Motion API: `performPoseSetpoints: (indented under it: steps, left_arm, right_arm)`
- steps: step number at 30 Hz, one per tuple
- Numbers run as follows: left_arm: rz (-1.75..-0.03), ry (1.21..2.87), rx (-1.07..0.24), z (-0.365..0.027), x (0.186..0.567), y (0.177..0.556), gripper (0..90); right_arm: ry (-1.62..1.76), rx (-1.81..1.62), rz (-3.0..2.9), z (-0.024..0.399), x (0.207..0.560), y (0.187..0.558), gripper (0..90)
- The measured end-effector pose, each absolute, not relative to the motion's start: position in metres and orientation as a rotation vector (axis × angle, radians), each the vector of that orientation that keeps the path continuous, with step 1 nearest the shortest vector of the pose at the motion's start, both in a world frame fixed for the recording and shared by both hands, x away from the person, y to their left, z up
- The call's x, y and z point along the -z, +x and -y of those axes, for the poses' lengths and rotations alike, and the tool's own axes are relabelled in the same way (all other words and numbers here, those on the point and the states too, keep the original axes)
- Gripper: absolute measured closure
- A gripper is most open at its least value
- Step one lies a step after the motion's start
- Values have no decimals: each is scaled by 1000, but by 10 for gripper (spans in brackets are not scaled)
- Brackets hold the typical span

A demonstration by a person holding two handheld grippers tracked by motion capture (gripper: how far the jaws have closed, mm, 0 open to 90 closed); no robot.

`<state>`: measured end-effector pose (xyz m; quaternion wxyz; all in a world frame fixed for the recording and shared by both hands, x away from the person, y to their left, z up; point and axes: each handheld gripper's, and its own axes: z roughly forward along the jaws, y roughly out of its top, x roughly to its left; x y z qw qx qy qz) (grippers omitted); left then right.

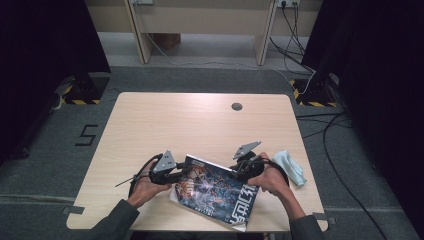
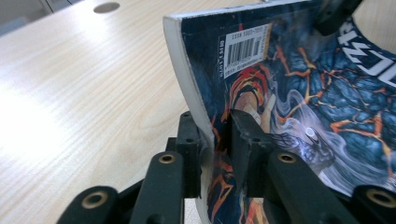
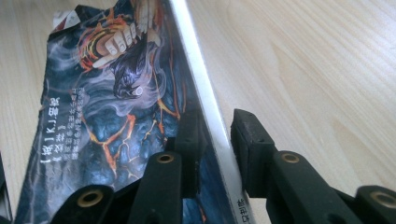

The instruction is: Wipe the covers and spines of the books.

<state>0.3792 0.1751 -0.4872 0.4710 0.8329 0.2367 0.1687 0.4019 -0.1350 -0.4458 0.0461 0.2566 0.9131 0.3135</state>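
One magazine (image 1: 217, 192) lies at the near middle of the table (image 1: 200, 125), and one pale cloth (image 1: 291, 166) lies at its right. The left claw (image 1: 176, 175) grips its left edge. The right claw (image 1: 236, 172) stands slightly open around its right edge.

Pale wooden table (image 1: 150, 125), grey carpet (image 1: 45, 160), black curtains (image 1: 45, 45), trailing cables (image 1: 335, 165)
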Motion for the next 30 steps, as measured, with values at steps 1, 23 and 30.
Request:
performPoseSetpoints:
  steps: [1, 23, 30]
  left_arm:
    - [-581, 2043, -428, -174, 486, 377, 755]
    - [-644, 2007, -424, -183, 484, 360, 820]
    - [-636, 2013, -421, -184, 484, 356, 821]
  right_arm:
    - [805, -960, -2781, 135, 446, 404, 697]
    - [1319, -1003, -2297, 223, 430, 409, 391]
    - [1407, -863, -2221, 257, 437, 409, 467]
